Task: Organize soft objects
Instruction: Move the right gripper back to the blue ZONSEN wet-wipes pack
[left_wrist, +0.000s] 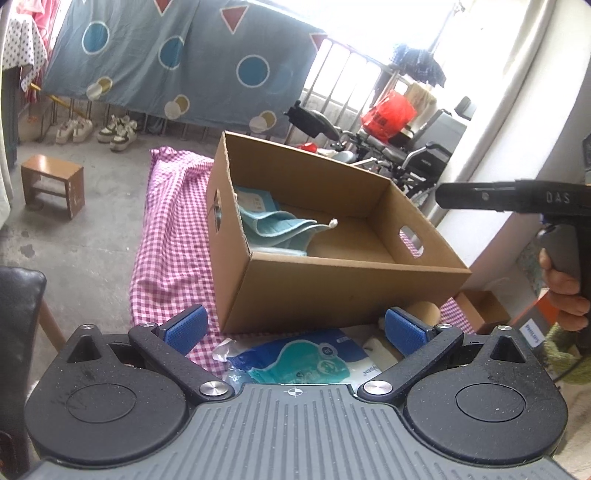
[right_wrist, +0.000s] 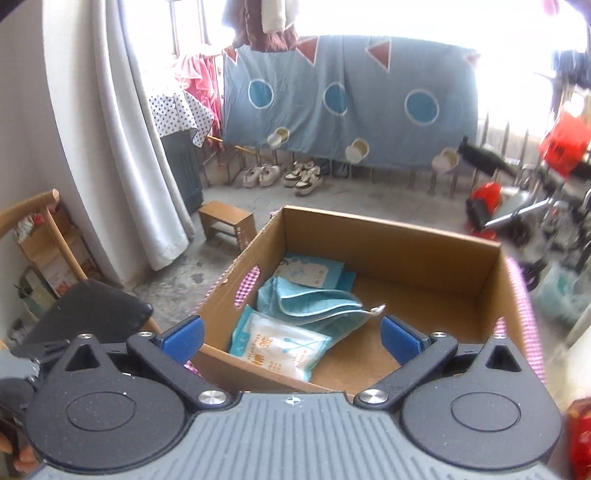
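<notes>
Both tools wide, empty: left tool (left_wrist: 293, 326) over mask pack (left_wrist: 295, 362), right tool (right_wrist: 291, 334) above cardboard box (right_wrist: 406, 236) holding teal cloth (right_wrist: 310, 302).

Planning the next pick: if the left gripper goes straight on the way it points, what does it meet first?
Probably the blue-green packet lying just ahead between the open jaws of the left gripper, on the checked cloth. The box stands right behind it; how far off is hard to judge.
</notes>
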